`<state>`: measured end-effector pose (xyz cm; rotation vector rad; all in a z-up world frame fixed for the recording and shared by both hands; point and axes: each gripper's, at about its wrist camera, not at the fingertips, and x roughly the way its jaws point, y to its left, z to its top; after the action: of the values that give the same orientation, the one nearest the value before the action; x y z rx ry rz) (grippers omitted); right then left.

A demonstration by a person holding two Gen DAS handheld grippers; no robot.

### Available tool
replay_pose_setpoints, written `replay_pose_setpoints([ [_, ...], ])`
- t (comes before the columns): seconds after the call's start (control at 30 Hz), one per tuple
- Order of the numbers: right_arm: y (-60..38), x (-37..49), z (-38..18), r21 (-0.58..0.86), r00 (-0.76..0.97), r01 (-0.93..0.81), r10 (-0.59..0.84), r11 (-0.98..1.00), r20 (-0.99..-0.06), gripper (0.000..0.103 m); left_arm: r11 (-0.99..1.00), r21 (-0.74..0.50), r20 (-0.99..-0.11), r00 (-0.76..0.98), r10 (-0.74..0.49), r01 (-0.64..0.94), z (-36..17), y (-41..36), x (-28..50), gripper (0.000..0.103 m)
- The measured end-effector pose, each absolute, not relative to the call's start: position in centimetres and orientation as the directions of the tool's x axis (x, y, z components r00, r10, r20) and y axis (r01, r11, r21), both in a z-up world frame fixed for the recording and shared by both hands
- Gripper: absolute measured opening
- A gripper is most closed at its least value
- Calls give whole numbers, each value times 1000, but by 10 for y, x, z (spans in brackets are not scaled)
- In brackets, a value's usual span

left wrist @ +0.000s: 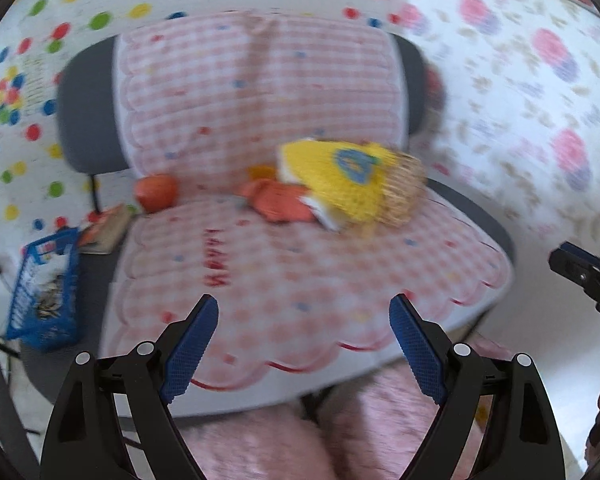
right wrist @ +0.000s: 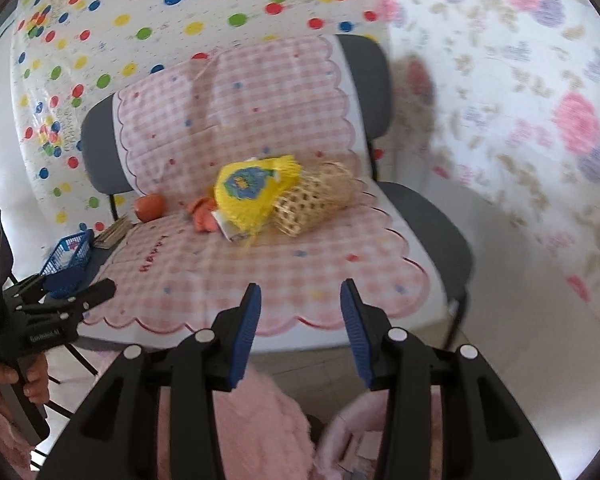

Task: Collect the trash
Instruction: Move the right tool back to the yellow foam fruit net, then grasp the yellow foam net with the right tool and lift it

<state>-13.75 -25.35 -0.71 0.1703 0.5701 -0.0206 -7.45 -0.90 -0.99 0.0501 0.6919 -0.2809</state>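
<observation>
Left tool (left wrist: 304, 316) and right tool (right wrist: 300, 304) agape, empty; beyond, yellow bag (right wrist: 248, 196) against wicker basket (right wrist: 316, 200) on chair (right wrist: 432, 216)

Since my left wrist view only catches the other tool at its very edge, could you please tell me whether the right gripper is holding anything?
Observer: No. In the right wrist view the right gripper is open, with nothing between its pads. It points at the checked chair cushion.
Operator: Thank you. My picture is blurred around the yellow net bag; what lies against its right side?
Observer: A woven basket, tipped on its side on the chair cushion and touching the bag.
</observation>
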Motion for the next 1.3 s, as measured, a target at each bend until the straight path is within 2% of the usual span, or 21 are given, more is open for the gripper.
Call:
replay_pose_setpoints([
  [0.2,-242,-82,-3,144,829,7,75,990,-555,47,980,-25,-634,755,-167,196,-10,13,-39,87],
  [0.33,-222,-39,-5,92,808,-54,98,994,-582,57,988,-24,-632,763,-132,151,-13,27,-11,87],
  [0.67,-166,78,-17,-19,779,-200,147,980,-610,57,992,-58,-661,740,-121,111,-39,44,50,87],
  [0.83,-150,129,-37,-134,744,-217,75,967,-665,58,993,-68,-677,727,-119,100,-49,48,72,87],
  [0.93,-141,140,-53,-241,726,-240,9,941,-688,69,994,-68,-684,722,-108,84,-52,55,81,87],
  [1.03,-132,141,-65,-363,740,-250,-65,898,-670,69,995,-71,-690,717,-101,71,-56,58,85,87],
  [1.1,-131,142,-69,-385,744,-246,-82,889,-663,57,995,-73,-692,715,-99,66,-57,59,84,87],
  [1.13,-132,143,-69,-383,740,-244,-84,891,-667,43,995,-74,-693,714,-98,65,-57,60,84,87],
  [1.2,-137,147,-68,-350,732,-242,-67,905,-678,26,995,-72,-694,714,-97,65,-56,59,80,87],
  [1.23,-139,146,-66,-345,738,-230,-68,910,-671,10,996,-69,-694,714,-94,65,-56,58,78,87],
  [1.3,-143,140,-53,-344,775,-197,-69,918,-628,8,996,-62,-692,716,-90,64,-54,58,72,87],
])
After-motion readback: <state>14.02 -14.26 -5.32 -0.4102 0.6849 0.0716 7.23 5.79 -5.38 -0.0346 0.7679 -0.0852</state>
